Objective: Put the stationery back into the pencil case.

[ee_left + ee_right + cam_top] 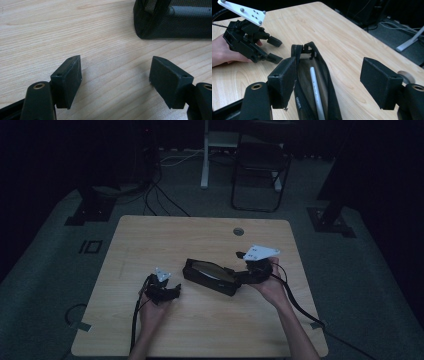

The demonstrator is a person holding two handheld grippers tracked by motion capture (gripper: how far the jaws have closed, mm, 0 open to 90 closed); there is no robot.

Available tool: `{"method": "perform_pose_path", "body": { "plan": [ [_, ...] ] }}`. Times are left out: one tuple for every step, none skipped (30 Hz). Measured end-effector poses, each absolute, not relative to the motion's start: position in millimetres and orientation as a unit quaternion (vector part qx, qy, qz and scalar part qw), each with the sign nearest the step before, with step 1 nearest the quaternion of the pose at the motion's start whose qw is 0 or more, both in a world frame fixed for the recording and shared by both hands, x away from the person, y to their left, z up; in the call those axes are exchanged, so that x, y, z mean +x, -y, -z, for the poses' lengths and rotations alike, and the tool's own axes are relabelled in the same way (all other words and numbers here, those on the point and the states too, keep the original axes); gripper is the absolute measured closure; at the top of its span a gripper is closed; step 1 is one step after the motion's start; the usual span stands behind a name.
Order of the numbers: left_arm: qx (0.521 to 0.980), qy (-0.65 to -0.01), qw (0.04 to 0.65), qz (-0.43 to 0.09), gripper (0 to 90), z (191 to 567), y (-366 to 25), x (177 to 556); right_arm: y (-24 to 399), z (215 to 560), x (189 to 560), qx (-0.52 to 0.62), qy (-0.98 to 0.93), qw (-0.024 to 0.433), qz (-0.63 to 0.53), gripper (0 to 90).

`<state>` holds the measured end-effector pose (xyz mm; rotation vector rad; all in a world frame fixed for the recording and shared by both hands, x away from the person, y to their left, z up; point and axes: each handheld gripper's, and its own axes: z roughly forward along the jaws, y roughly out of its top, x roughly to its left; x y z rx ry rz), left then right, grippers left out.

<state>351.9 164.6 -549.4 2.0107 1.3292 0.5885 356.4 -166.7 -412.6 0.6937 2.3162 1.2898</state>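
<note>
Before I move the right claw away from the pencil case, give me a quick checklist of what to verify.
1. Black mesh pencil case open: ok, zipper mouth gapes.
2. White pen inside the case: ok, lying along its bottom.
3. Right claw released: ok, jaws wide apart above the case, nothing between them.
4. Left claw free: ok, open over bare light wooden table, beside the case's end.
5. Case steady on the table: cannot tell.

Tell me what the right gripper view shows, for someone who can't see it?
An open black fabric pencil case lies on the light wooden table with a white pen inside. The right gripper has its jaws open above it; the left gripper waits beyond.
</note>
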Motion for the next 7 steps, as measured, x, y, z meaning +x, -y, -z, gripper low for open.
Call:
{"method": "perform_pose_path", "body": {
  "plan": [
    [0.767,-0.507,0.324,-0.224,26.5,549,-165,352,167,413,356,0.248,-0.828,0.199,-0.461,29.1],
    [0.767,-0.507,0.324,-0.224,26.5,549,-165,352,169,413,356,0.25,-0.826,0.201,-0.464,29.1],
    [0.767,-0.506,0.323,-0.224,26.5,549,-165,352,171,413,356,0.253,-0.824,0.202,-0.464,29.1],
    [0.768,-0.506,0.323,-0.224,26.5,549,-165,352,174,414,356,0.257,-0.823,0.203,-0.464,29.1],
    [0.768,-0.506,0.323,-0.224,26.5,549,-165,352,174,414,356,0.257,-0.823,0.203,-0.464,29.1],
    [0.768,-0.506,0.323,-0.224,26.5,549,-165,352,180,418,358,0.266,-0.821,0.202,-0.463,29.2],
    [0.768,-0.506,0.323,-0.224,26.5,549,-165,352,182,419,358,0.268,-0.821,0.202,-0.462,29.2]
  ]
}}
